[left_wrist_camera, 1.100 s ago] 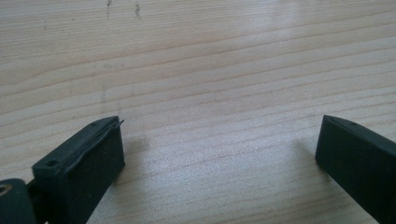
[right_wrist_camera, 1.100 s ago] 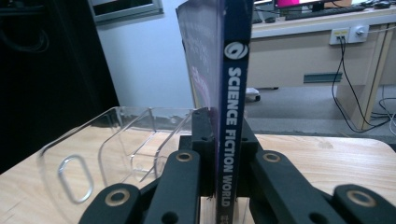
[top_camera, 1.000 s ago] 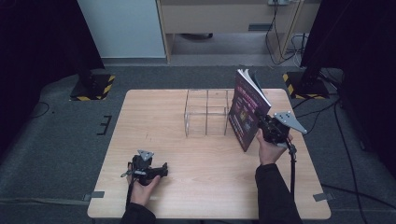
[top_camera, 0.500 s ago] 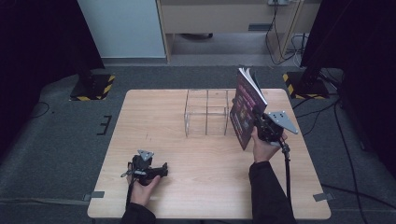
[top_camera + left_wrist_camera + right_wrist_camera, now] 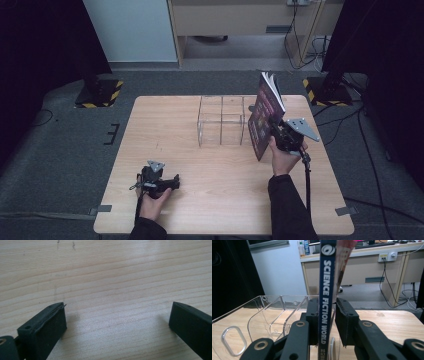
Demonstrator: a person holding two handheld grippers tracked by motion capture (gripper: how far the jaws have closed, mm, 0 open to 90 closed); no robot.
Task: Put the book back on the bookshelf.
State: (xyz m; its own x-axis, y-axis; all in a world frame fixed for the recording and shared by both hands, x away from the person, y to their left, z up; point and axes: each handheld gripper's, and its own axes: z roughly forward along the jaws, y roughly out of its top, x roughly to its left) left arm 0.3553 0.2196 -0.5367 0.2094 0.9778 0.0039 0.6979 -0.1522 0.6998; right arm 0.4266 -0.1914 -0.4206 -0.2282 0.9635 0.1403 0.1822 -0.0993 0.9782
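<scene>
A dark book with "Science Fiction World" on its spine stands nearly upright at the right end of a clear acrylic organizer. Its pages fan out at the top. My right gripper reaches in from the right with the spine between its jaws. The jaws have just been opening: the left pad lies against the spine and a thin gap shows at the right pad. My left gripper rests near the table's front left, its jaws wide open over bare wood.
The wooden table stands on grey carpet. The clear organizer has several open compartments. Behind the table are a desk with cables and two yellow-and-black stand feet.
My right hand has shifted slightly left with the book, which stands a little closer to the organizer. The left gripper has not moved.
</scene>
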